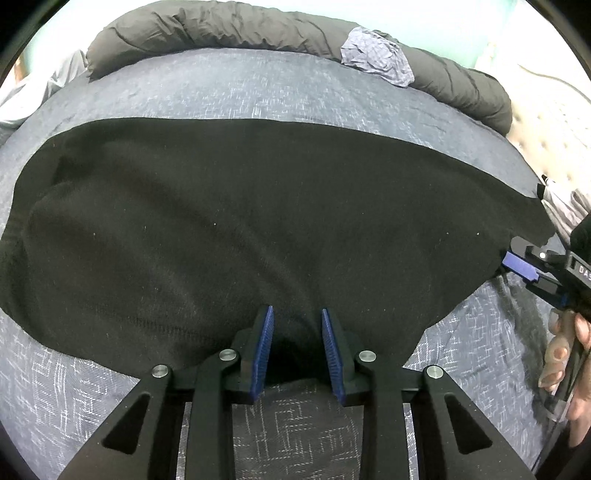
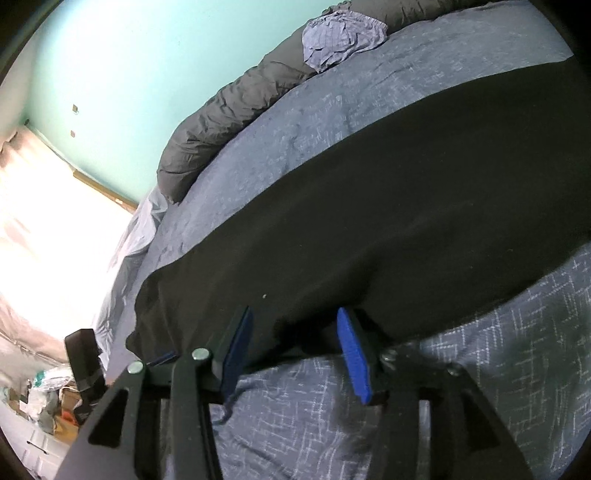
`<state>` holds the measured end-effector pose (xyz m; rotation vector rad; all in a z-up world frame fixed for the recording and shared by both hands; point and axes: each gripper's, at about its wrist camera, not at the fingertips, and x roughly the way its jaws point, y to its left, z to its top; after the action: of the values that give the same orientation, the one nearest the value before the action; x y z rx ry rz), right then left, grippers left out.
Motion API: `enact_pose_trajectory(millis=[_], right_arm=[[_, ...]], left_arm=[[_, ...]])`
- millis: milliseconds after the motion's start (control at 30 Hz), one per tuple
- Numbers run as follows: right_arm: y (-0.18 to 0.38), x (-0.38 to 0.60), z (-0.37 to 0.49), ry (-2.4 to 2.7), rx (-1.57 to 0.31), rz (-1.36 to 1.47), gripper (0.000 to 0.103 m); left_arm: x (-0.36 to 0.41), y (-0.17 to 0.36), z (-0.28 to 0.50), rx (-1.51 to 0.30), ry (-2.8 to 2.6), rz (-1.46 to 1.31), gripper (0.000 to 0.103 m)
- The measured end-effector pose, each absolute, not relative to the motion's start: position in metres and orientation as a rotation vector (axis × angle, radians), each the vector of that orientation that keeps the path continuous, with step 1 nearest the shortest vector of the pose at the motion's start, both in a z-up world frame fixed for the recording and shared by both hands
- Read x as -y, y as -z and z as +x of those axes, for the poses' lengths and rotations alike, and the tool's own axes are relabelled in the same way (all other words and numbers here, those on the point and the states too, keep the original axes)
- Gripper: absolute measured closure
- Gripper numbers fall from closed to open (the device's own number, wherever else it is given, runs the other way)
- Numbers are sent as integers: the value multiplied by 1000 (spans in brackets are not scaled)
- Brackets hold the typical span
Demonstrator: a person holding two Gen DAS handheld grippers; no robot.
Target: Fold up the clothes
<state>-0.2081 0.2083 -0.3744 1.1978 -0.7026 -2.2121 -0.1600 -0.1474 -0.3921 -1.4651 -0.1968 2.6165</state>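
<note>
A black garment [image 1: 258,206] lies spread flat across the blue-grey patterned bedcover [image 1: 92,391]. My left gripper [image 1: 297,310] stands over its near hem with the blue pads apart. Black cloth lies loose in the gap and neither pad presses on it. At the garment's right end, in the left wrist view, is my right gripper [image 1: 511,260], held by a hand [image 1: 561,354]. In the right wrist view the right gripper [image 2: 293,310] is open wide over the edge of the same garment [image 2: 406,221]. Cloth lies between its pads, ungripped.
A rolled dark grey duvet [image 1: 258,29] runs along the bed's far side, with a crumpled blue checked cloth [image 1: 376,59] on it. The bed's end and cluttered floor [image 2: 51,398] show at left in the right wrist view, below a teal wall [image 2: 129,74].
</note>
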Motion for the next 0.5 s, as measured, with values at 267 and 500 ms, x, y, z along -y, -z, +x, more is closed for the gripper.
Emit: enact_pose_trajectory(millis=[267, 500], right_arm=[[375, -247, -204, 2308, 811, 1186, 67], [375, -305, -206, 2397, 994, 1196, 67]], left_arm=[[152, 395, -157, 222, -2612, -1469, 73], [151, 395, -157, 216, -2617, -1472, 73]])
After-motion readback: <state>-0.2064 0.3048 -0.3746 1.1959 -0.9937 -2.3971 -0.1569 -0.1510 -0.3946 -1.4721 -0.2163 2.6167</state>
